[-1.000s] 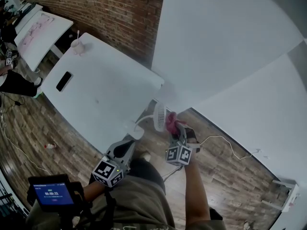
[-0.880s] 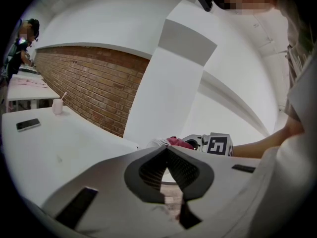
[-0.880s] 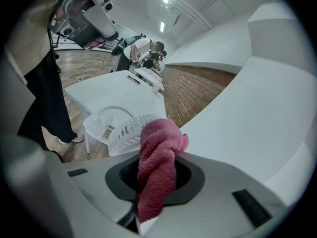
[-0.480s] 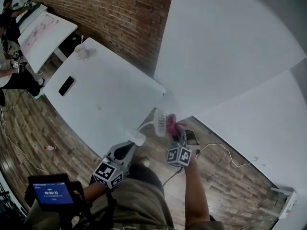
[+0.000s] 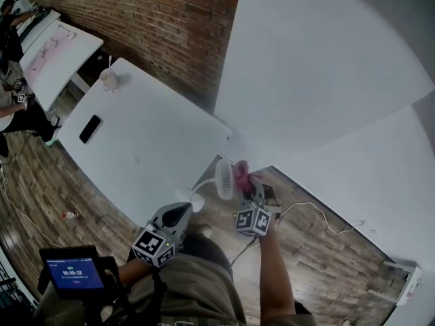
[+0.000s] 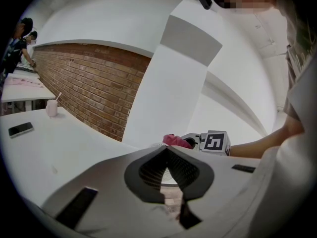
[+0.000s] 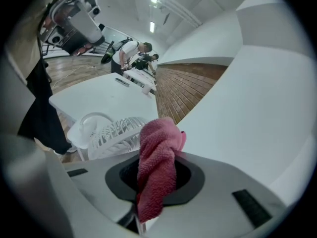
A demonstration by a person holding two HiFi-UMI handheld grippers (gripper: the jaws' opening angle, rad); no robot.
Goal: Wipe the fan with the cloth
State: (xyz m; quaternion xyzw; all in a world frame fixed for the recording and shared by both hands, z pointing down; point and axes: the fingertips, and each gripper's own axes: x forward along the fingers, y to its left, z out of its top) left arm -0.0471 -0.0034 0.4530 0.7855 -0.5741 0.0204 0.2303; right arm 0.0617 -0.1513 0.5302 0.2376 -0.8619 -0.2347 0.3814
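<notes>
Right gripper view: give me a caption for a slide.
Right tool clamps a pink cloth beside the white fan, with a white table and brick wall behind.

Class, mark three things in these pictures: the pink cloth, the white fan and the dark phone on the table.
pink cloth [image 7: 157, 167], right gripper view, its middle fold.
white fan [image 7: 118, 135], right gripper view, its grille.
dark phone [image 5: 90, 128], head view, its middle.

Small white fan [image 5: 225, 178] held upright in the air past the counter [image 5: 149, 148] edge, bunched pink cloth [image 5: 241, 174] against its grille.
</notes>
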